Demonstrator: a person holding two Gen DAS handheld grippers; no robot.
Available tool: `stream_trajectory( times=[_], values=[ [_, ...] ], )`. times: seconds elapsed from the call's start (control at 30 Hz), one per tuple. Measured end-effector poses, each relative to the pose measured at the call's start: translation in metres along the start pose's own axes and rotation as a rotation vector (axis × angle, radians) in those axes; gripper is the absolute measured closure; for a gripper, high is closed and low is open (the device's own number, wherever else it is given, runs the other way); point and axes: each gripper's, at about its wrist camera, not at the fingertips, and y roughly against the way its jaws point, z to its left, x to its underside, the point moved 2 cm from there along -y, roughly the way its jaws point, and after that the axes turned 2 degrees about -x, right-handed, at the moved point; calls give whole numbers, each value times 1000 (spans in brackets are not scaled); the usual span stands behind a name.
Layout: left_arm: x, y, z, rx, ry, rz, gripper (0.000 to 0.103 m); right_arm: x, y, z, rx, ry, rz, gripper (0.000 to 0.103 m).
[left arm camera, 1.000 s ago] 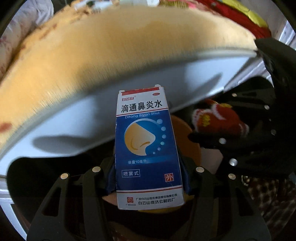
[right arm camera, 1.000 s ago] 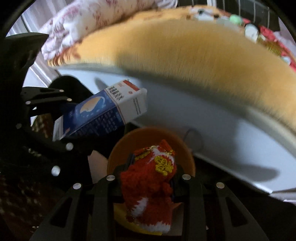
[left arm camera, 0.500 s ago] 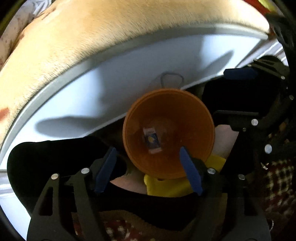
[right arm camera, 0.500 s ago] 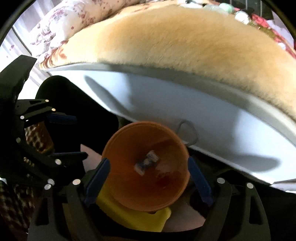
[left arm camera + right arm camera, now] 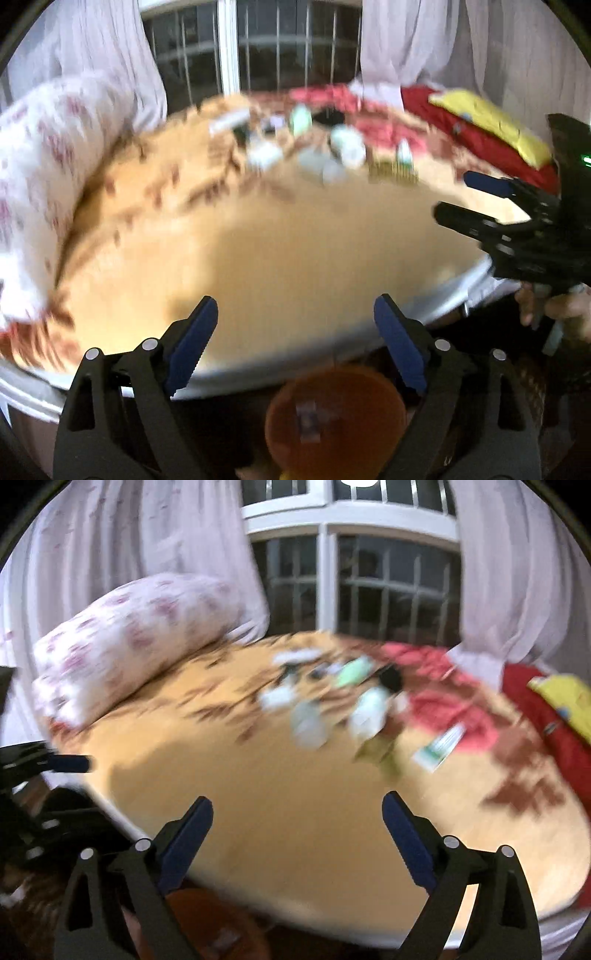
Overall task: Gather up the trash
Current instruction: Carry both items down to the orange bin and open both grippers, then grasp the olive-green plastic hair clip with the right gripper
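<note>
An orange bin (image 5: 334, 417) stands on the floor below the bed's edge, with a small blue and white box (image 5: 308, 421) lying in it. My left gripper (image 5: 295, 339) hangs above the bin, its jaws opening wide and holding nothing. My right gripper (image 5: 297, 834) is also opening and empty, raised over the bed's front edge; it shows at the right in the left wrist view (image 5: 476, 206). Several pieces of trash (image 5: 332, 701), pale bottles and packets, lie blurred at the far middle of the orange blanket (image 5: 295, 794). A white and green packet (image 5: 441, 746) lies to their right.
A flowered pillow (image 5: 129, 638) lies at the bed's left. Red and yellow bedding (image 5: 546, 709) is piled at the right. Curtains and a barred window (image 5: 369, 579) stand behind the bed. A hand (image 5: 554, 306) holds the right gripper's handle. The bed's white side (image 5: 229, 376) runs along its front.
Both grippers let go, the left of the blue box and the right of the red knitted thing, opened wide, then rose and tilted up from the bin toward the bed top.
</note>
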Motion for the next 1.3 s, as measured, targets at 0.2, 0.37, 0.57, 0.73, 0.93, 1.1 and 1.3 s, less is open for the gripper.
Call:
stream_trajectory(
  times=[0.2,0.37,0.57,0.73,0.93,1.1,1.3],
  values=[
    [-46,-12,-8,1,1,-60,18,-34,-68,-48,128,5,72,12],
    [-52,-20,-10,14,-11,-49,18,-39,-122,-60,178,32,195,12],
    [-51,-38,-6,12,1,-17,18,-33,-165,-73,202,-4,348,39],
    [-56,-56,0,15,36,10,18,-31,-167,-72,160,-7,354,51],
    [-75,-81,-3,36,98,32,18,-38,-134,-66,148,-14,225,51],
    [-106,-110,-17,20,153,41,18,-40,-103,-67,145,-40,145,51],
    [-131,-161,-40,-45,165,94,18,-35,-72,-74,151,-64,80,51]
  ],
)
